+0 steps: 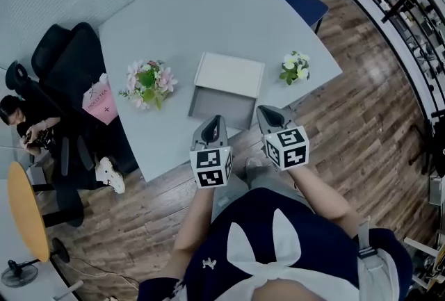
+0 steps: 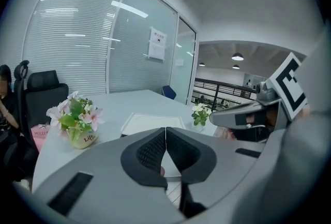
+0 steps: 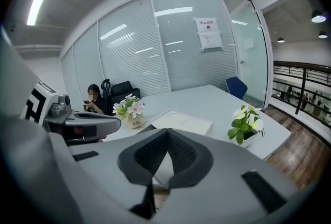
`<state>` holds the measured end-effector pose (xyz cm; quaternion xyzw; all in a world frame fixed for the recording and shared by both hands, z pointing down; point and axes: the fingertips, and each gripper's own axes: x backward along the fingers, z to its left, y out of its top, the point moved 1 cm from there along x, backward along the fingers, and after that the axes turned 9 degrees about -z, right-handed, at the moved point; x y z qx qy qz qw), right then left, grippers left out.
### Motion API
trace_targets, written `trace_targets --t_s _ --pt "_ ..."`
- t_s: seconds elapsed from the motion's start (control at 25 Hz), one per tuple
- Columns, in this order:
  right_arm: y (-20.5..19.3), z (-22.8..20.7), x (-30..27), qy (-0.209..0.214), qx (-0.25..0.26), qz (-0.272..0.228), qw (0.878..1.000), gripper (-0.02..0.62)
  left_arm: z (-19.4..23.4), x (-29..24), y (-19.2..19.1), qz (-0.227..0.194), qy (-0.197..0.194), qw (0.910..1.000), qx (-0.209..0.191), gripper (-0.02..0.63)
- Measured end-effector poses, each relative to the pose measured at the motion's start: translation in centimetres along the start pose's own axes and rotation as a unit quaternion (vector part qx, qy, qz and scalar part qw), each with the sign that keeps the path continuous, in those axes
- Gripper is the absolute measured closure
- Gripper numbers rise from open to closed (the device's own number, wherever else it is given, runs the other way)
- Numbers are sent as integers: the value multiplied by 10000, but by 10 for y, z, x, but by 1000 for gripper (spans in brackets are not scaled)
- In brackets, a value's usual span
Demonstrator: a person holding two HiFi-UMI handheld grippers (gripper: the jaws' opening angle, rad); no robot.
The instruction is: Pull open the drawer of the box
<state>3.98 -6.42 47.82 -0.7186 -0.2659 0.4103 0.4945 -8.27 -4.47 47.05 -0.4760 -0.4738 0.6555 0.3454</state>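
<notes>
Hovering near the flat white box (image 1: 229, 74) on the smooth table (image 1: 208, 7), the left gripper (image 1: 214, 120) and right gripper (image 1: 268, 112) hold nothing. Their ribbed black pads (image 2: 152, 151) press together.

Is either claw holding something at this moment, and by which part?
Nothing is held. The left claw and the right claw are both shut and empty, apart from the box.

1. Table (image 1: 208, 7): plain pale grey-blue.
2. Box (image 1: 229, 74): white top, grey front.
3. Pink bouquet (image 1: 147, 83): pink and white blooms, green leaves.
4. White bouquet (image 1: 295, 67): white blooms, green leaves.
5. Left gripper (image 1: 214, 120) and right gripper (image 1: 268, 112): grey shells, black textured jaws, black-and-white square markers.
6. Floor (image 1: 361, 126): brown wood planks.
</notes>
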Motion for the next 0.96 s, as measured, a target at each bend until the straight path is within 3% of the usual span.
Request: trace_targets --t_s 0.2,0.64,0.96 --pt "7 9 5 -110 -401 17 9991 594 7 7 19 8 -325 9995 -63 583" --pt "11 21 5 -359 -510 -48 9980 594 10 5 30 -21 -690 9975 -112 582" --pt "12 22 11 -395 -445 -40 9982 594 8 9 30 -23 -730 9973 -92 583"
